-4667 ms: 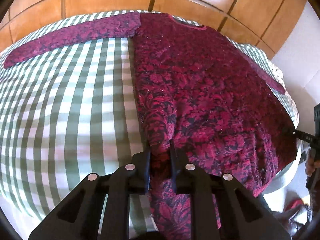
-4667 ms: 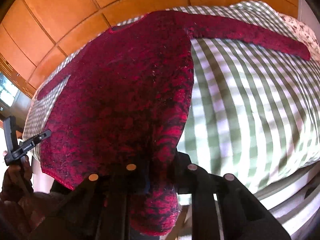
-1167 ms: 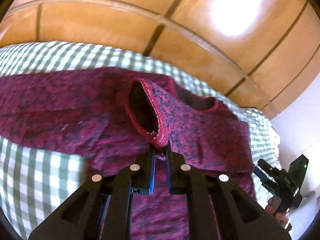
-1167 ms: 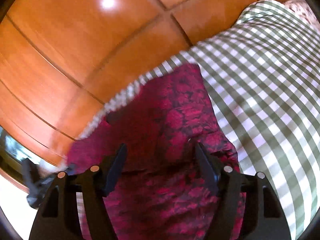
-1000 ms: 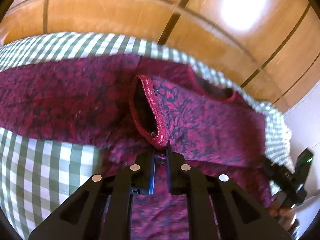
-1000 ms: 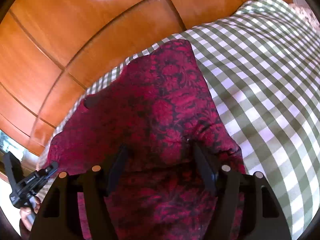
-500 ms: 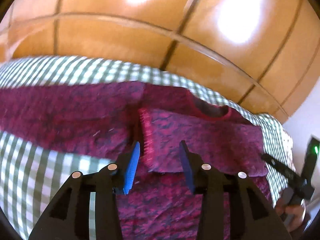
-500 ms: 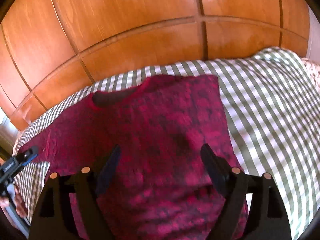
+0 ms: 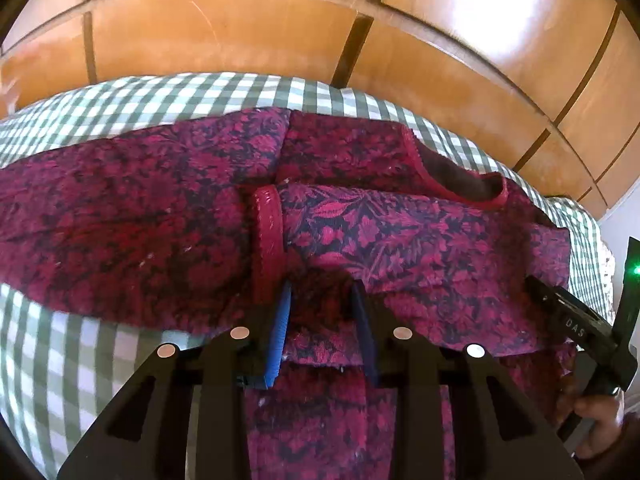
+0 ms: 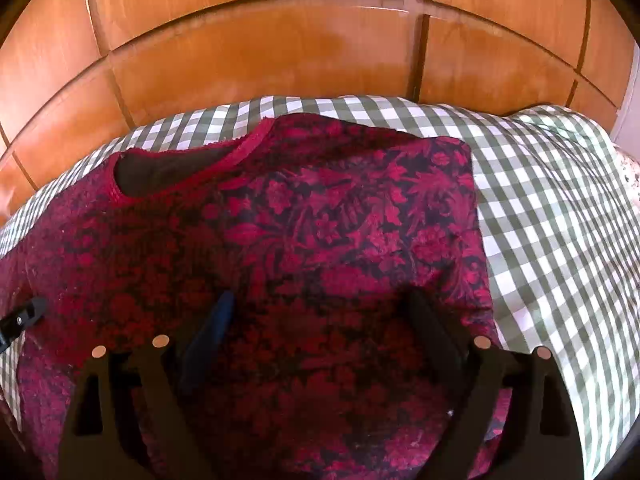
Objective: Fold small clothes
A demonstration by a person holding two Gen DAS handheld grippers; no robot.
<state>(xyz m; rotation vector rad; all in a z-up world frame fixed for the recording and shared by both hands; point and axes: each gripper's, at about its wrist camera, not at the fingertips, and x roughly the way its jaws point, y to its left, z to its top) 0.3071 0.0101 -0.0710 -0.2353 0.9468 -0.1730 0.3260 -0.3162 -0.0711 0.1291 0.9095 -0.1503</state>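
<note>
Now you're working over a bed covered in a green-and-white checked sheet, with a wooden panelled headboard behind it. Across that sheet lies the task's garment, a dark red floral long-sleeved top, its neckline toward the headboard. On your right side the sleeve is folded in over the chest, leaving a straight edge; in the left wrist view that folded sleeve lies across the body with its ribbed cuff near the middle, while the other sleeve stretches out flat over the sheet.

Your left gripper has its fingers parted, hovering just short of the cuff and gripping nothing. Your right gripper is spread wide over the lower chest, also empty.

Watch the cuff: if you sweep the left fingers forward when reaching for the outstretched sleeve, they could catch its rim and drag the folded sleeve askew. The knit looks soft, so a pinch through too many layers would likely lift the body cloth and undo the flat fold.
</note>
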